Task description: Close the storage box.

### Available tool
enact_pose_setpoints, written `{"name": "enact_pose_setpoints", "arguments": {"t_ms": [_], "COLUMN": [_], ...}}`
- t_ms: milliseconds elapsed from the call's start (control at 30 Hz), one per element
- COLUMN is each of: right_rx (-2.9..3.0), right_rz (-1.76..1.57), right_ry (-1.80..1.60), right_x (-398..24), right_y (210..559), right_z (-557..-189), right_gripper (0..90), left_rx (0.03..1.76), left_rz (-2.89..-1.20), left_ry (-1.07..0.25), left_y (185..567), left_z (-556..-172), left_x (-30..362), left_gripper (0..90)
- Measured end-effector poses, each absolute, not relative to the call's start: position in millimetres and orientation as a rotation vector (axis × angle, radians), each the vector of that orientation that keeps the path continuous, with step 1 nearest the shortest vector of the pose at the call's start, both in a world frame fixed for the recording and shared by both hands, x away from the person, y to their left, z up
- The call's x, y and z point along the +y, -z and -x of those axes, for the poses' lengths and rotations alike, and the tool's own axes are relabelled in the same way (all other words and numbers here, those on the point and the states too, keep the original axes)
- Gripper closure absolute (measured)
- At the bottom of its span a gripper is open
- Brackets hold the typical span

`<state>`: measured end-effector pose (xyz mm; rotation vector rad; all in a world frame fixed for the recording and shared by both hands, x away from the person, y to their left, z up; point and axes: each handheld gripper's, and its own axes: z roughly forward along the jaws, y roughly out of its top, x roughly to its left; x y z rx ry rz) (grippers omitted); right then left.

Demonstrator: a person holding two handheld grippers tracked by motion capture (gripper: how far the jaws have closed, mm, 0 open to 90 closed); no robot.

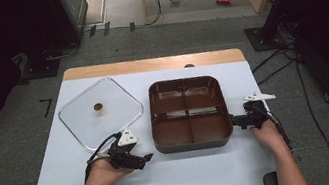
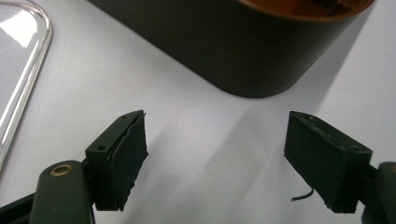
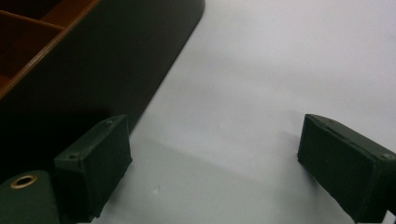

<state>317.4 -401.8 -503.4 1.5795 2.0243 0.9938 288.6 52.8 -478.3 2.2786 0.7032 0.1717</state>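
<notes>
Light: bright on the counter (image 1: 205, 166), dim room edges at 9 and 3 o'clock
Shadows: soft, under the tray (image 2: 243, 51)
Focus: slightly soft, grainy

One table (image 1: 176, 171), white sheet over it, wood strip along the far edge. One brown box (image 1: 189, 113) near the table's middle, split into four compartments by crossed dividers. One clear square lid (image 1: 100, 112) at the left side of the table, with one small round knob (image 1: 98, 106) in its centre. Two grippers: left gripper (image 1: 147, 158) near the front edge left of the box, right gripper (image 1: 234, 122) at the box's right front corner. Two jaws on each. Two hands.
</notes>
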Motion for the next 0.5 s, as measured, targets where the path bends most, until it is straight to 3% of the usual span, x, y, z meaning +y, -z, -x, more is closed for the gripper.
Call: {"name": "enact_pose_setpoints", "arguments": {"t_ms": [500], "right_rx": [2.024], "right_rz": [-1.58], "right_ry": [-0.994], "right_x": [-402], "right_y": [503], "right_z": [-317], "right_gripper": [9.0], "left_rx": [0.759], "left_rz": [-2.24], "left_ry": [-0.185], "left_y": [464], "left_z": [-304], "left_x": [67], "left_gripper": [24.1]}}
